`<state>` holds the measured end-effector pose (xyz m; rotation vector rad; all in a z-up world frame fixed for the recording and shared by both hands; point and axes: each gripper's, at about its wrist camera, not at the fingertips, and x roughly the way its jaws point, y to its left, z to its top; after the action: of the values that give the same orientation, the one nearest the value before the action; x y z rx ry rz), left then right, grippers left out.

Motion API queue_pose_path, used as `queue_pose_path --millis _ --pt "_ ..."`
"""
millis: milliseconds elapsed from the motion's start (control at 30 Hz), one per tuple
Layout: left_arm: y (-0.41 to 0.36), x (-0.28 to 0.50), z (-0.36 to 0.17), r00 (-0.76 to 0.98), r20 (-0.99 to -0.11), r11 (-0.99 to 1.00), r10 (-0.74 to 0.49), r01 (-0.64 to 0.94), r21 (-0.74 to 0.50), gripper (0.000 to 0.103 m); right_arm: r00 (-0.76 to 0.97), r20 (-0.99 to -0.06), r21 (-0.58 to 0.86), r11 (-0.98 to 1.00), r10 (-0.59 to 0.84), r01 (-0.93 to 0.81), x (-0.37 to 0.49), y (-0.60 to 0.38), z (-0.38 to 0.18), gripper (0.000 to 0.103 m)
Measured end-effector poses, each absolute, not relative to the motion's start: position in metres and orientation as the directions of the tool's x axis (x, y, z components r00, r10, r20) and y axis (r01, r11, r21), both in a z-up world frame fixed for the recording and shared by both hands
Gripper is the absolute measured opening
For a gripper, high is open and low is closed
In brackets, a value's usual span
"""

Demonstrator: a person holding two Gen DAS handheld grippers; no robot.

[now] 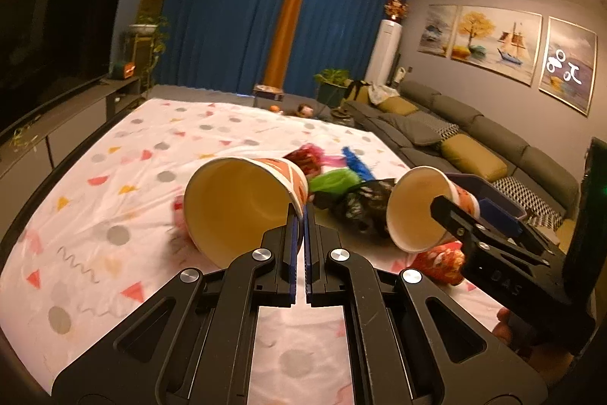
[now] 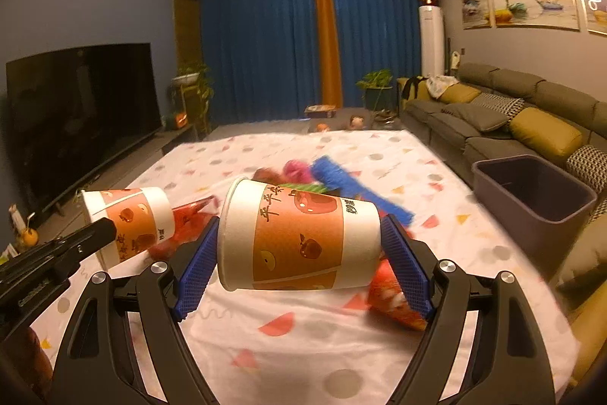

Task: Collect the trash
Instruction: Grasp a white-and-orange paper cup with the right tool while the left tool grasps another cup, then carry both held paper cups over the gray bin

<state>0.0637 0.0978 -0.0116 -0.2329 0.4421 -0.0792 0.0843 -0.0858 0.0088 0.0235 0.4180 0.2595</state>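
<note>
Above the sheet (image 2: 288, 359), the left gripper (image 1: 302, 215) is pinched nearly closed on one cup's (image 1: 242, 204) rim, while the right gripper (image 2: 299, 264) clamps another cup (image 2: 299, 241) sideways across its wide-set pads, bin (image 2: 531, 192) nearby.

cup in right jaws (image 2: 299, 238): orange band with black chinese characters, "平平安" readable along the top; smaller characters near the base too blurred to read.
second cup (image 2: 131, 221): similar characters on its band, "安" partly legible.
right gripper body (image 1: 504, 281): embossed "das".
painting, far right (image 1: 567, 63): white marks, unreadable.
</note>
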Motion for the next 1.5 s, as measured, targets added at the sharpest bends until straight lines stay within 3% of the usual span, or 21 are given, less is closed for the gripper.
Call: queue_pose_path --millis 800,1200,1500 --pt "-0.047 0.134 0.024 0.860 -0.383 0.942 -0.337 0.312 -0.128 0.002 0.952 -0.305 0.073 0.997 0.009 0.013 0.101 -0.220 0.029 0.080" --pt "-0.147 0.197 0.041 0.786 -0.356 0.861 -0.505 0.486 -0.148 0.002 0.950 -0.260 0.051 0.981 -0.170 0.189 0.131 -0.314 0.034 0.080" --pt "-0.218 0.254 0.029 0.690 -0.389 0.783 -0.611 0.600 -0.165 0.002 0.941 -0.257 0.064 0.968 -0.219 0.243 0.157 -0.362 0.021 0.080"
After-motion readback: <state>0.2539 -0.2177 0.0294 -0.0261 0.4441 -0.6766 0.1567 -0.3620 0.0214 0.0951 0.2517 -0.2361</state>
